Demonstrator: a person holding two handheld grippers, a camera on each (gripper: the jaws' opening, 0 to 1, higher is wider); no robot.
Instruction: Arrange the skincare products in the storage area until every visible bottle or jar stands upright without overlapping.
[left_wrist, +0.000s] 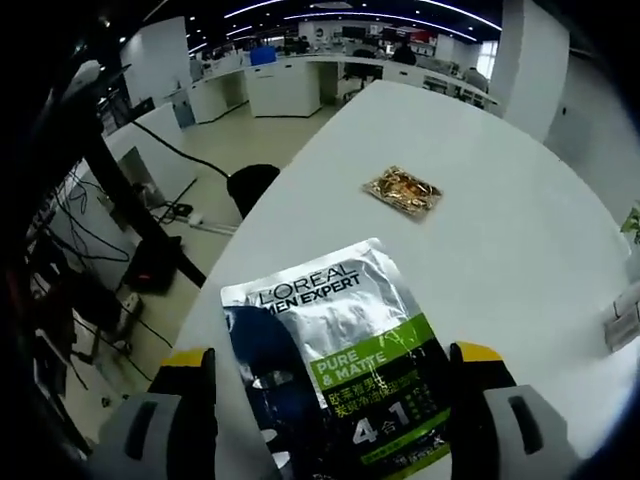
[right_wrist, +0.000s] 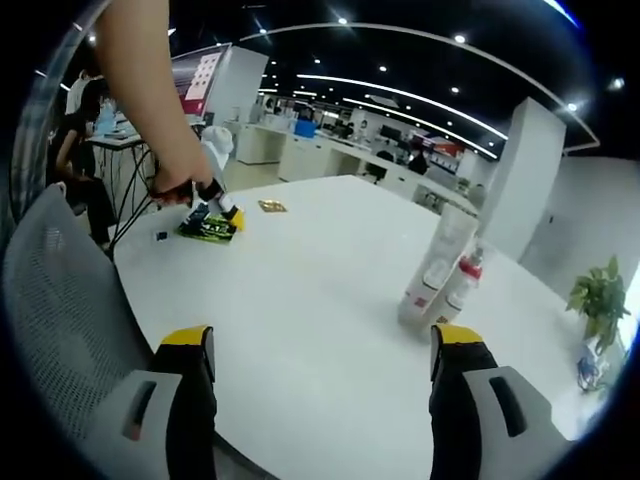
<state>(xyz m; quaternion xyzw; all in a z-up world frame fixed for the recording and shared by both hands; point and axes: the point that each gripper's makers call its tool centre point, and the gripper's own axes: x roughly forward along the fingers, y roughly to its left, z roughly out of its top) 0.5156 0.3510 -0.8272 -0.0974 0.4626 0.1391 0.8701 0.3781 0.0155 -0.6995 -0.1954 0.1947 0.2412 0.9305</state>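
Skincare bottles (right_wrist: 440, 270), two of them, stand side by side on the white table (right_wrist: 320, 330), right of the middle in the right gripper view. Both are upright and look like they touch. They sit ahead of the right tongs (right_wrist: 322, 360) and a bit to the right, so these tongs look nearer to them. The right tongs are wide open and hold nothing.

In the left gripper view, one face mask packet (left_wrist: 345, 350) lies flat between the left tongs (left_wrist: 330, 385). Its long side points away from the tongs, toward the top of the frame. The left tongs are wide open around it and not squeezing. One small gold packet (left_wrist: 402, 190) lies farther up, well apart. The left tongs also show at the upper left of the right gripper view, held by a hand (right_wrist: 180, 170).
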